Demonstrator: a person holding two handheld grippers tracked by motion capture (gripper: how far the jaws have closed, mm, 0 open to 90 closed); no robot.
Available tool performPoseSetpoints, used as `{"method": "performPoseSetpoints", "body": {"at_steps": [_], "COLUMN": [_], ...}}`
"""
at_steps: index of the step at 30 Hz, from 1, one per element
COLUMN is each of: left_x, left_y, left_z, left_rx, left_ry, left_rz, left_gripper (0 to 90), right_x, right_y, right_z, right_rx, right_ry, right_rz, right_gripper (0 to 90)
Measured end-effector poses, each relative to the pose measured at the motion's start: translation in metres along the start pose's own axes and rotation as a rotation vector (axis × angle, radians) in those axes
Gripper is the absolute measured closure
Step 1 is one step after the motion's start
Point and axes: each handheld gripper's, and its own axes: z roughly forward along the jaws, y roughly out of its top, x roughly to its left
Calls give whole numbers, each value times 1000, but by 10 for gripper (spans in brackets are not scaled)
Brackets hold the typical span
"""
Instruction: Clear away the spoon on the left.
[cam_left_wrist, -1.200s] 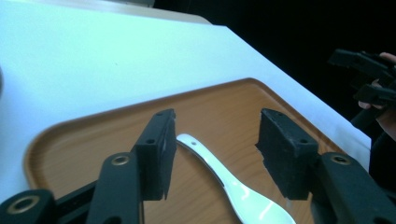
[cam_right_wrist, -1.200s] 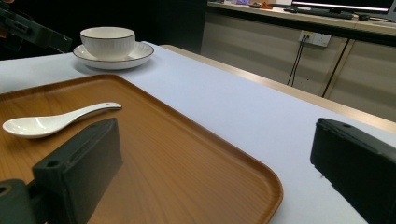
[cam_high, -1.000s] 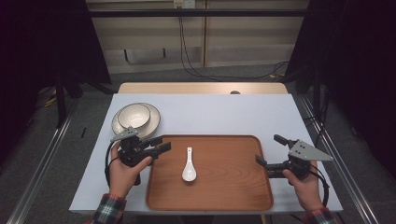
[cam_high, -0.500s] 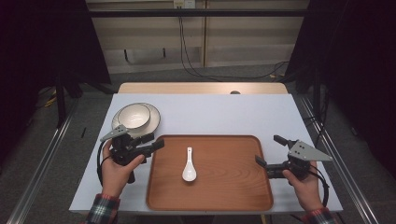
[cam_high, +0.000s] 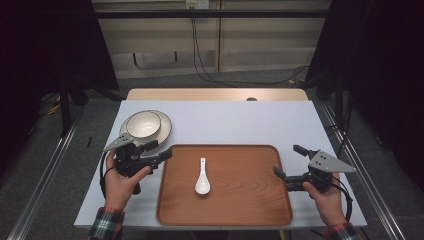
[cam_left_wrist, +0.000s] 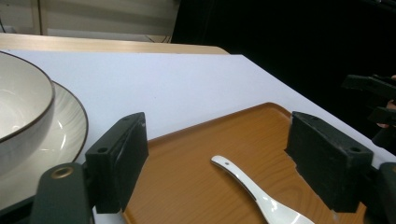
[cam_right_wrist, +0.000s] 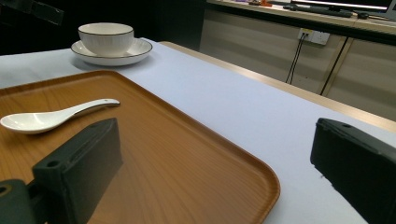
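**Both grippers empty beside the tray, spoon not yet taken**

I begin from my fingers. The jaws of my left gripper (cam_high: 162, 152) stand wide apart with nothing between them; in the left gripper view I see the white spoon (cam_left_wrist: 261, 196) through the gap, a little beyond the jaw tips. The jaws of my right gripper (cam_high: 288, 161) are released as well, and they hold nothing.

I take the wooden tray (cam_high: 250, 210) as landmark. The left gripper is at its left edge, near the far left corner, and points inward over the rim. The right gripper is at its right edge, with one jaw over the rim. The spoon lies flat on the tray, left of its middle, handle toward the far edge and scoop toward me. Beyond the far left corner of the tray, on the white table (cam_high: 240, 122), a bowl (cam_high: 143, 123) sits on a plate (cam_high: 165, 128).

I judge that the step is the approach to the spoon, and the left gripper is nearer. The next move calls for lowering the jaws on both sides of the thin handle, which lies close to the tray surface.
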Motion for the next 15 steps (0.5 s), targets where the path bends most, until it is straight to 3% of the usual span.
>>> {"method": "performPoseSetpoints", "body": {"at_steps": [5, 15], "left_x": [4, 13], "left_y": [1, 3], "left_z": [-4, -14], "left_rx": [-19, -39], "left_ry": [33, 53], "left_rz": [1, 14], "left_gripper": [160, 115], "right_x": [0, 0], "right_y": [0, 0], "right_z": [1, 0], "right_rx": [2, 1], "right_ry": [-1, -1], "right_rz": [-2, -2], "right_gripper": [14, 15]}}
